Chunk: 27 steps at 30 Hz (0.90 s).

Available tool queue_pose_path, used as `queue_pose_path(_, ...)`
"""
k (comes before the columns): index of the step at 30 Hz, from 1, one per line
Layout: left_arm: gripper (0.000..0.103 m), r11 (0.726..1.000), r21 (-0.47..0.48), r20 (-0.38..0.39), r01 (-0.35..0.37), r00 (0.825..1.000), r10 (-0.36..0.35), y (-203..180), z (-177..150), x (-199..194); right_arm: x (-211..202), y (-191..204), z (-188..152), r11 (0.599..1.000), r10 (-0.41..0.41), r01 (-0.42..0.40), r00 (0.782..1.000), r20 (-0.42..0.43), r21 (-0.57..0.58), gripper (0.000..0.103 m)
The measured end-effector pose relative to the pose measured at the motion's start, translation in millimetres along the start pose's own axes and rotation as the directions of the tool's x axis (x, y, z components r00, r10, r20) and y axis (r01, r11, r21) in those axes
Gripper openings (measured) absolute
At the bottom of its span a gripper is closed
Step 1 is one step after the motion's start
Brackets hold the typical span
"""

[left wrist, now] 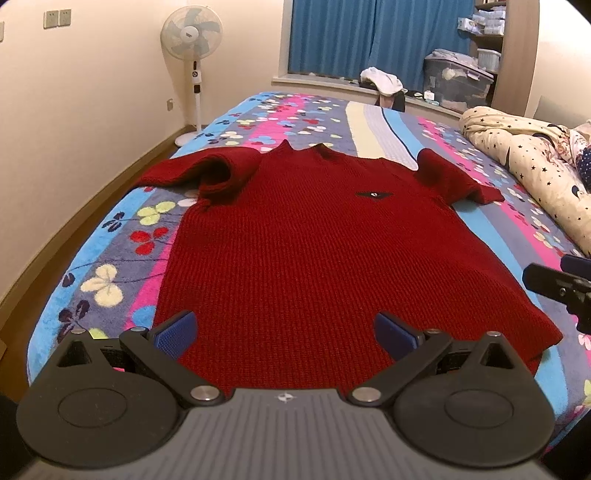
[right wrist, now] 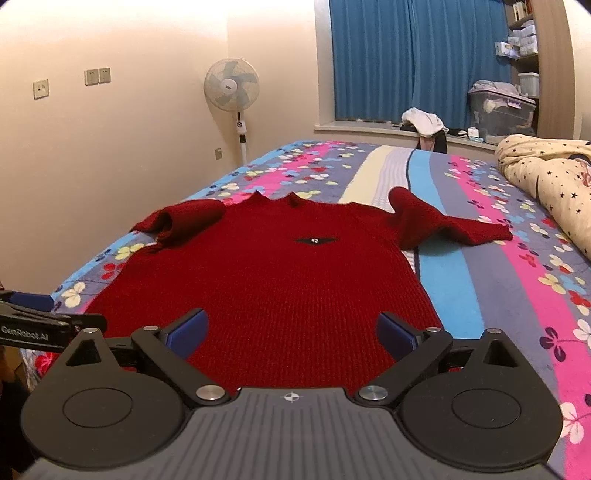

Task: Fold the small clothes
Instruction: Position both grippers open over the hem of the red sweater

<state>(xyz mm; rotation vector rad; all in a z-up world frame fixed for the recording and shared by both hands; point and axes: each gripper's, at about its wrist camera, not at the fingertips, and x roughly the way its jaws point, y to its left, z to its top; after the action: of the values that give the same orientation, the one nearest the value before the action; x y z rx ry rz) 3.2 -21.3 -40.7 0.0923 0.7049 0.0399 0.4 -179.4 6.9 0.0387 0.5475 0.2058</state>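
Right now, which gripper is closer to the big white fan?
Left. The left gripper hovers over the sweater's hem on the fan's side; the right gripper is farther across the bed.

Dark red ribbed-knit short-sleeved sweater point(left wrist: 295, 236), spread flat and front-up on the flowered striped bed cover point(left wrist: 110, 229); collar at the far end, both sleeves crumpled outward, small black diamond badge point(right wrist: 316, 240) on the chest.
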Motion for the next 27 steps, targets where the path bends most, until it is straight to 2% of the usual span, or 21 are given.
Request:
queue_pose_path(2,0.102,1.000,-0.022,0.021,0.021,1.000,-0.021,-1.7,1.3,-1.4,-2.2,0.7,0.8,1.000,0.001,-0.001,1.000,0.011,-0.006,0.092)
queue_pose_path(10,0.101,0.997,-0.043,0.042,0.057,0.998,-0.055,-0.7,3.8,-5.3,-6.1,3.7,1.3,1.000,0.000,0.000,0.998,0.061,-0.008,0.091)
queue_pose_path(18,0.098,0.997,-0.057,0.007,0.057,0.998,-0.057,1.9,4.9,-8.5,-7.3,5.3,3.3,1.000,0.002,-0.002,0.997,0.075,-0.005,0.091)
queue_pose_path(21,0.093,0.996,-0.052,0.000,0.066,0.998,-0.066,1.4,4.8,-9.4,-7.0,6.3,3.4,1.000,0.005,-0.004,0.997,0.079,-0.005,0.090)
queue_pose_path(23,0.084,0.996,-0.051,-0.008,0.076,0.997,-0.076,0.8,4.4,-9.2,-7.0,6.7,2.7,1.000,0.005,-0.004,0.997,0.079,-0.007,0.089)
queue_pose_path(27,0.075,0.995,-0.048,-0.009,0.092,0.996,-0.093,-0.9,4.4,-8.5,-6.7,7.0,2.5,1.000,0.010,-0.010,0.997,0.081,-0.003,0.086)
